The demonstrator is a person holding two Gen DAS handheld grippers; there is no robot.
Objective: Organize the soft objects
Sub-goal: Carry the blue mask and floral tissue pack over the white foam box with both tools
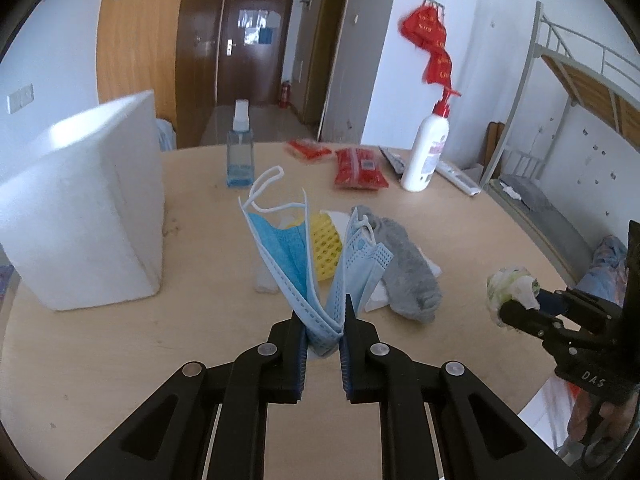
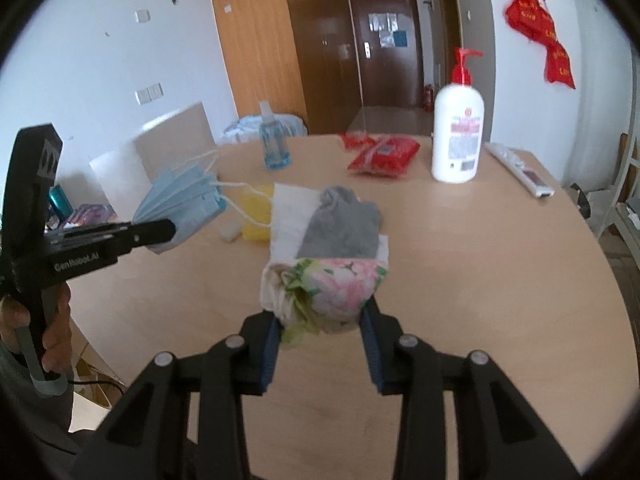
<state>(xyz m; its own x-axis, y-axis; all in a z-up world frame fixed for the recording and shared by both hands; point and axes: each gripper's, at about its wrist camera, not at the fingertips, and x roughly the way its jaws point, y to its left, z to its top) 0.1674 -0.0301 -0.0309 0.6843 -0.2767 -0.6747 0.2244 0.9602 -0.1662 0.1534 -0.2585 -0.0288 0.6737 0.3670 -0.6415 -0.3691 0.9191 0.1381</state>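
Note:
My left gripper [image 1: 323, 320] is shut on a folded blue face mask [image 1: 296, 256] and holds it above the round wooden table [image 1: 120, 344]; the mask also shows in the right wrist view [image 2: 180, 204]. My right gripper [image 2: 322, 320] is shut on a rolled floral cloth [image 2: 332, 292], which also shows in the left wrist view [image 1: 510, 288]. A grey sock [image 1: 408, 268] lies on white paper beside a yellow mesh sponge [image 1: 326, 248]. The sock shows in the right wrist view [image 2: 344, 228].
A white foam box [image 1: 80, 208] stands at the left. A blue spray bottle [image 1: 240, 152], red packets [image 1: 360, 168], a white pump bottle [image 1: 426, 148] and a remote [image 2: 520, 168] sit at the far side. A bunk bed stands at the right.

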